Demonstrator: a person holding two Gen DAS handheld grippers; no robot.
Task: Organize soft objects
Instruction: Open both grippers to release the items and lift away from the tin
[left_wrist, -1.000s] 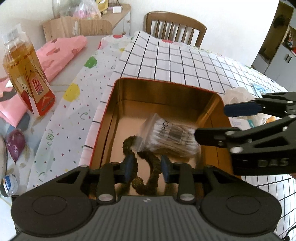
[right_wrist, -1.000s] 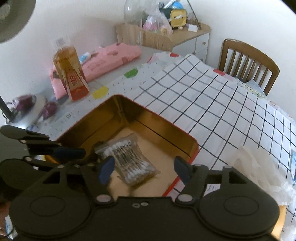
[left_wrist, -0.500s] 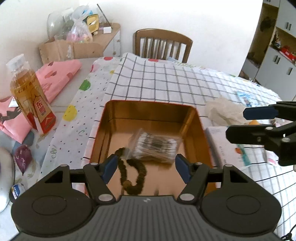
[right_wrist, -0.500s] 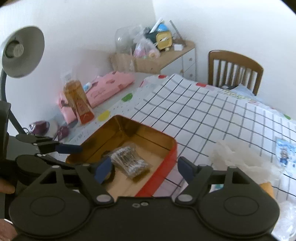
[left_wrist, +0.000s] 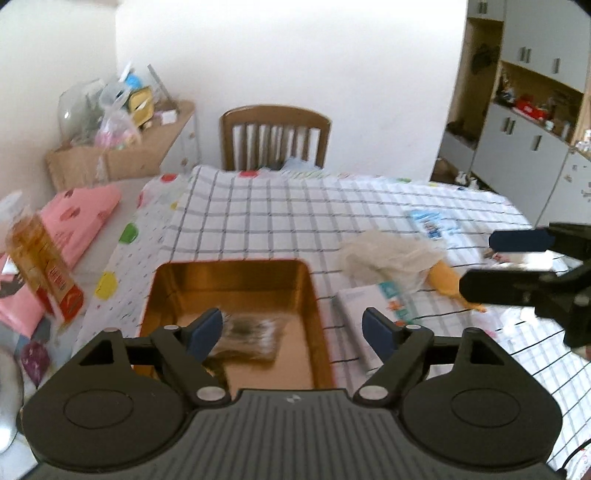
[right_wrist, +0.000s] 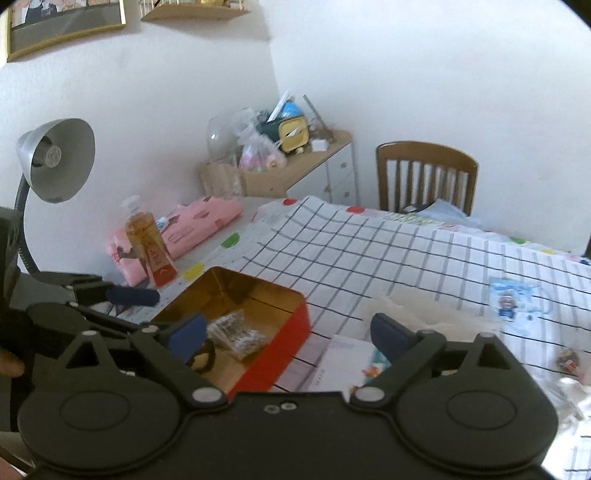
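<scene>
Cotton swabs in a clear crinkly plastic packet (left_wrist: 251, 334) lie blurred inside your gold-lined rectangular red tin (left_wrist: 314, 295) under your wide-spread left gripper (left_wrist: 293, 330), while your right view shows that packet (right_wrist: 236, 334) in the tin (right_wrist: 284, 328), right gripper (right_wrist: 286, 332) spread wide, empty.

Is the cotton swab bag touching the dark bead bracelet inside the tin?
Cannot tell. The right wrist view shows the bag beside the bracelet, but blur hides contact.
</scene>
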